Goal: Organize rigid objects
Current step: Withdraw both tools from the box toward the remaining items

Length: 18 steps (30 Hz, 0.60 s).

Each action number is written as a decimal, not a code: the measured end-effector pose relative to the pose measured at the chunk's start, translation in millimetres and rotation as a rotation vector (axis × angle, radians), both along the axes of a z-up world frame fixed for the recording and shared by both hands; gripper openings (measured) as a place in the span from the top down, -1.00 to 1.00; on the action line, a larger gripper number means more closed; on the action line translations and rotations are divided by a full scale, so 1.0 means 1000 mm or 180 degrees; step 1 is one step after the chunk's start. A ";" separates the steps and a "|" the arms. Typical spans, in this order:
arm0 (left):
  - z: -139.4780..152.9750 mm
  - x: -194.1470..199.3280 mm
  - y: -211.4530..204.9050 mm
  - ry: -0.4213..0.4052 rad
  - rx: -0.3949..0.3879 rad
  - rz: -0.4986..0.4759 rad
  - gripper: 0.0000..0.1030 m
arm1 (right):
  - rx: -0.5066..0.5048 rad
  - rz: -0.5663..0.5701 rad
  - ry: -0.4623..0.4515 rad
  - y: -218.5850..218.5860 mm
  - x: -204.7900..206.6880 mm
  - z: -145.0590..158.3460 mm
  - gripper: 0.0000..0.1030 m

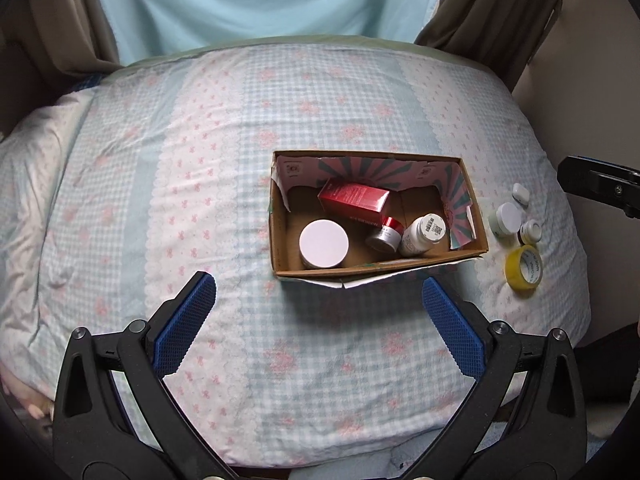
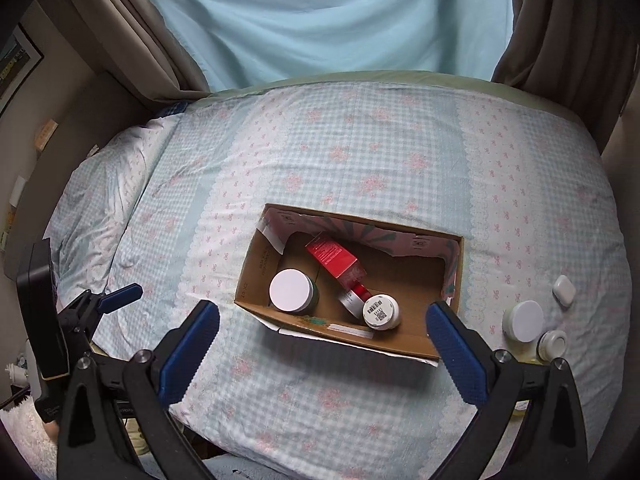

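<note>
Home bedroom. Bed (image 1: 200, 160) spread with quilted coverlet in pale blue gingham and pink floral print, rumpled at left edge. Behind, light blue sheer drape (image 1: 260, 0) flanked by brown curtains (image 1: 500, 12). Framed picture (image 2: 16, 68) and small labels on beige wall at left. On the coverlet, cardboard box (image 1: 280, 232) of cosmetic jars and bottles, with further jars (image 1: 506, 218) and a yellow tape roll (image 1: 524, 268) beside.
</note>
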<state>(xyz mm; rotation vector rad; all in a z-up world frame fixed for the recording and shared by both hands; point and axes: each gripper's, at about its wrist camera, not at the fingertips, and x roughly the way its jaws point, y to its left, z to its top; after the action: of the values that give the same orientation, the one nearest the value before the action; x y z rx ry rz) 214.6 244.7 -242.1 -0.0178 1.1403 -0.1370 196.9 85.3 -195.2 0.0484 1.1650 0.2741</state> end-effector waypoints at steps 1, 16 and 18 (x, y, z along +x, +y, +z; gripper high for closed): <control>0.006 -0.005 0.001 -0.0026 -0.0009 -0.0010 -0.99 | -0.0012 -0.0049 -0.0050 -0.005 -0.009 0.006 -1.00; 0.024 -0.010 -0.074 -0.0115 -0.0329 -0.0648 -0.99 | -0.0423 -0.1245 -0.0058 -0.115 -0.133 0.033 -1.00; 0.023 -0.010 -0.095 -0.0083 -0.0390 -0.0763 -0.99 | -0.0425 -0.1402 -0.0027 -0.134 -0.144 0.032 -1.00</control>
<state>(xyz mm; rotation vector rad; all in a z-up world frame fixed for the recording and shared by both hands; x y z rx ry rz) 204.3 150.0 -218.8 0.0122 1.1042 -0.4191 53.3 -48.5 -163.6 0.1835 1.1303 -0.1925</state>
